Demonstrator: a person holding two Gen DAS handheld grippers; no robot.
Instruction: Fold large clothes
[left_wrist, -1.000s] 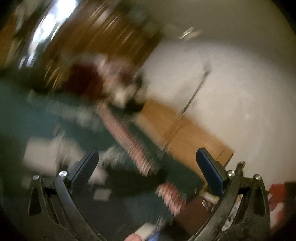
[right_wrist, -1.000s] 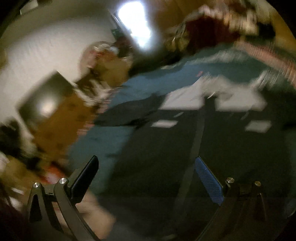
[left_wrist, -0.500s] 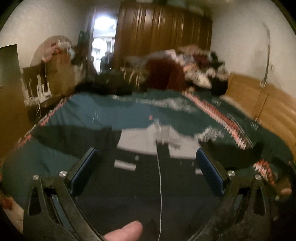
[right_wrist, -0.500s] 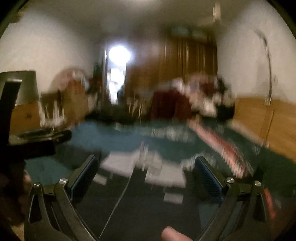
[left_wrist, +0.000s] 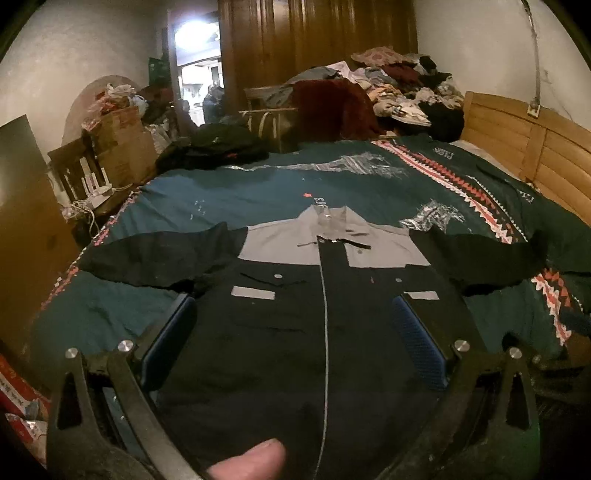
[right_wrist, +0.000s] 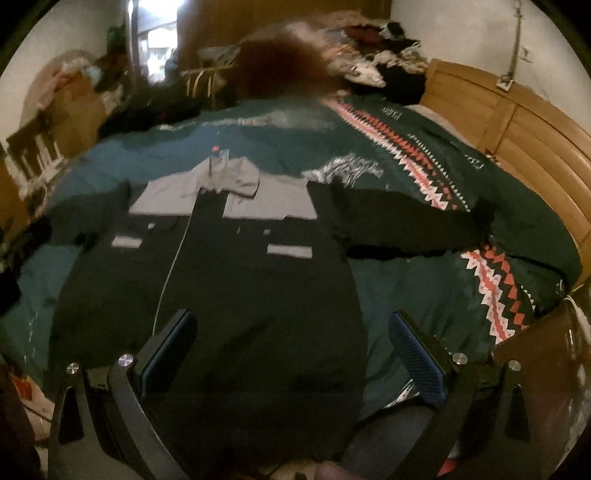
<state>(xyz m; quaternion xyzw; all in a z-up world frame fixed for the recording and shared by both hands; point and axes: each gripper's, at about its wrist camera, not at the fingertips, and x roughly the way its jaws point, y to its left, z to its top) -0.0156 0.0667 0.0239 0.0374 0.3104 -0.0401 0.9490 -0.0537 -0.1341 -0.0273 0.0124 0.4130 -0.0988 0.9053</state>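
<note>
Jacket (left_wrist: 280, 332) lies flat, front up, on the bed (left_wrist: 369, 188), collar at the far end, sleeves spread left and right. Dark body, grey yoke, light zip line down the middle.

Left gripper (left_wrist: 293, 328) hangs over the near part of the jacket, fingers wide apart, nothing between them. Right gripper (right_wrist: 291, 341) is over the jacket's near right edge, fingers also wide apart and holding nothing.

Hard to read:
- Jacket hem is cut off by the gripper frames in both views.
- Left sleeve end is out of frame in the right wrist view; the right sleeve end blends into the dark bedspread.
- Far half of the right wrist view is smeared; the clothes pile (left_wrist: 399, 81) at the far end is only sharp in the left view.
- A thumb tip (left_wrist: 247, 461) pokes in at the bottom edge; rest of the hand is hidden.
</note>
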